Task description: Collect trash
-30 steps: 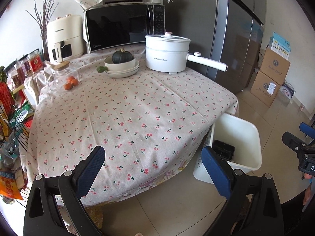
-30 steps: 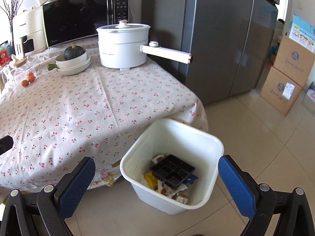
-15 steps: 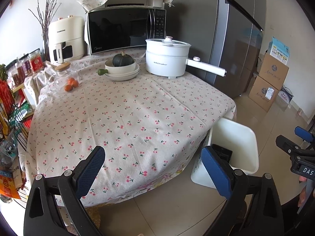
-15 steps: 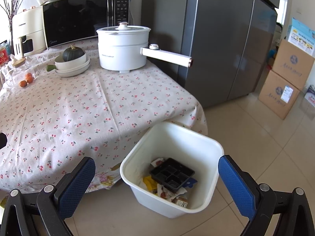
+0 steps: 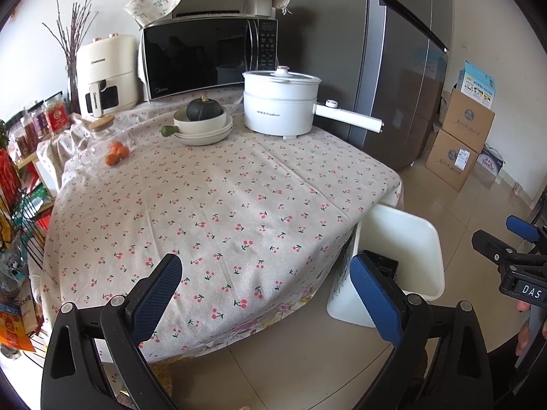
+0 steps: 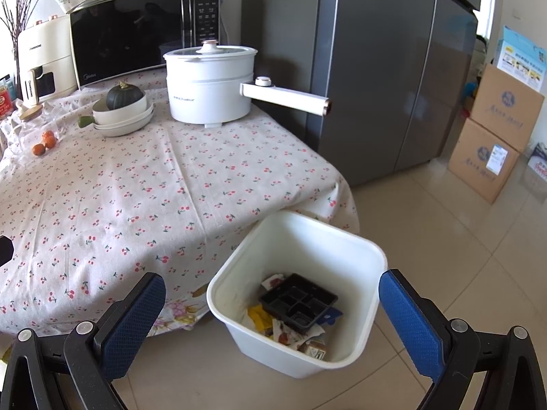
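Observation:
A white trash bin [image 6: 362, 249] stands on the floor at the table's right corner; it also shows in the left wrist view [image 5: 420, 239]. Inside lie a black plastic compartment tray [image 6: 297, 304], yellow and printed wrappers [image 6: 259, 317] and a small carton [image 6: 316, 350]. My right gripper [image 6: 273, 311] is open and empty, held above and in front of the bin. My left gripper [image 5: 266, 290] is open and empty, over the table's front edge. The right gripper shows at the right edge of the left wrist view [image 5: 509, 246].
The table has a cherry-print cloth [image 5: 218, 205]. At its back stand a white electric pot with a long handle [image 5: 280, 102], stacked bowls with a green squash [image 5: 203, 123], oranges [image 5: 116, 153], a microwave [image 5: 205, 54] and an air fryer [image 5: 106, 75]. A grey fridge [image 6: 376, 68] and cardboard boxes [image 6: 492, 143] stand to the right.
Both grippers have drawn back and up from the table and bin, so these look smaller and farther away. Both stay open and empty.

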The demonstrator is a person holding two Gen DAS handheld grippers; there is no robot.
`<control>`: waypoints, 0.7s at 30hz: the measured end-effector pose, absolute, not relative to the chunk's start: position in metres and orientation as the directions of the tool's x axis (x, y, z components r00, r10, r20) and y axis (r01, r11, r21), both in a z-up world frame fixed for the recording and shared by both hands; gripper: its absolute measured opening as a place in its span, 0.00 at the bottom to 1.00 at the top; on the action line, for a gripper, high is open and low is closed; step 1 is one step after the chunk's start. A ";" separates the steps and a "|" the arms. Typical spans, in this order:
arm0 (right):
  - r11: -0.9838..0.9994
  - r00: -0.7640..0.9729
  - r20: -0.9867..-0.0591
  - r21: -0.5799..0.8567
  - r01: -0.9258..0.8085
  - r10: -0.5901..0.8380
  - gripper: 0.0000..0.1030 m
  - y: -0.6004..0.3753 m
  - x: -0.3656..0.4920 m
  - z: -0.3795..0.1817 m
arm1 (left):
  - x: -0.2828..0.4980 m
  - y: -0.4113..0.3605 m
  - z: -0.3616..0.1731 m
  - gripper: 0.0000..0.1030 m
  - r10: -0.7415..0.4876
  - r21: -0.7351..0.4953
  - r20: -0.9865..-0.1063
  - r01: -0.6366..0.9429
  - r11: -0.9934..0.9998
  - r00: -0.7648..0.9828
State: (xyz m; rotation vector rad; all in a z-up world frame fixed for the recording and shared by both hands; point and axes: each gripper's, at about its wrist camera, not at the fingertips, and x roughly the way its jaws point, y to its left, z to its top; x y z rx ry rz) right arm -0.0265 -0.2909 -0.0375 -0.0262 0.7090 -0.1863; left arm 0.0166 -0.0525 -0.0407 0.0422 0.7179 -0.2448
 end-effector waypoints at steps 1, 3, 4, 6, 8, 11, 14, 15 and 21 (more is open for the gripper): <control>0.983 0.743 -0.645 -0.085 0.162 -0.179 0.99 -0.291 -0.027 -0.037 | 0.016 -0.053 -0.040 0.97 -0.209 -0.045 -0.655 0.238 0.970 0.727; 0.983 0.744 -0.644 -0.082 0.163 -0.177 0.99 -0.292 -0.027 -0.037 | 0.016 -0.054 -0.040 0.97 -0.211 -0.045 -0.652 0.240 0.970 0.729; 0.983 0.744 -0.644 -0.082 0.164 -0.178 0.99 -0.292 -0.027 -0.037 | 0.016 -0.054 -0.040 0.97 -0.211 -0.044 -0.651 0.241 0.969 0.729; 0.983 0.744 -0.643 -0.084 0.165 -0.180 0.99 -0.293 -0.027 -0.037 | 0.015 -0.055 -0.040 0.97 -0.211 -0.041 -0.650 0.244 0.969 0.730; 0.983 0.744 -0.644 -0.081 0.167 -0.179 0.99 -0.293 -0.027 -0.037 | 0.014 -0.055 -0.040 0.97 -0.212 -0.040 -0.648 0.246 0.968 0.731; 0.983 0.745 -0.643 -0.076 0.168 -0.177 0.99 -0.294 -0.027 -0.036 | 0.014 -0.056 -0.040 0.97 -0.213 -0.038 -0.648 0.248 0.968 0.731; 0.983 0.749 -0.639 -0.075 0.170 -0.178 0.99 -0.295 -0.028 -0.035 | 0.013 -0.056 -0.040 0.97 -0.213 -0.037 -0.648 0.250 0.968 0.731; 0.983 0.749 -0.638 -0.074 0.171 -0.178 0.99 -0.295 -0.028 -0.035 | 0.013 -0.056 -0.040 0.97 -0.213 -0.038 -0.648 0.249 0.968 0.731; 0.982 0.752 -0.634 -0.075 0.173 -0.181 0.99 -0.295 -0.028 -0.035 | 0.012 -0.057 -0.040 0.97 -0.215 -0.036 -0.644 0.251 0.967 0.734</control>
